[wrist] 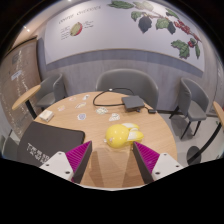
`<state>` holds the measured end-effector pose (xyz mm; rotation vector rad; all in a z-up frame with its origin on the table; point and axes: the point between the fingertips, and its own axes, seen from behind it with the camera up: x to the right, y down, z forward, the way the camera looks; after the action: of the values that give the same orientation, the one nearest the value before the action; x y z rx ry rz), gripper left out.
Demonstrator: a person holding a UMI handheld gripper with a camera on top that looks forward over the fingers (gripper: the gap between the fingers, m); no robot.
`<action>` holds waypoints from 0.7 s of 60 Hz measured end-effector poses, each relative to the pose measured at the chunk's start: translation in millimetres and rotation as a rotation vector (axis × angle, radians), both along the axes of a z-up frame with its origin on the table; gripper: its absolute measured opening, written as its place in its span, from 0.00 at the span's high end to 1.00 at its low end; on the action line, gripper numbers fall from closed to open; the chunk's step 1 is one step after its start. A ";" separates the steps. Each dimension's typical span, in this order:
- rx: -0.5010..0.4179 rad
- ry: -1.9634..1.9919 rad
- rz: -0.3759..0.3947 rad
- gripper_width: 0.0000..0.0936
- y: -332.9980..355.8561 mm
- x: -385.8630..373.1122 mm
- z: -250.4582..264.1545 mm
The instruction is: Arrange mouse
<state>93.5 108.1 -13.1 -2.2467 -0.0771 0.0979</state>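
A yellow rounded object [122, 135], apparently the mouse, lies on the round wooden table [95, 180]. It sits just ahead of my fingers, slightly toward the right one. My gripper [112, 160] is open and empty, with its magenta pads [76, 157] wide apart above the table. Nothing is between the fingers.
A dark grey flat device [132, 103] with a black cable [100, 100] lies at the far side of the table. White papers [45, 115] and a printed sheet [38, 150] lie on the left. Grey chairs [126, 82] ring the table.
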 end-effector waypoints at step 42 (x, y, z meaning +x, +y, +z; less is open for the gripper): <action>0.056 -0.065 -0.237 0.58 49.3 43.0 7.6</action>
<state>136.5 157.4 -5.5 -2.1856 0.1495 -0.1033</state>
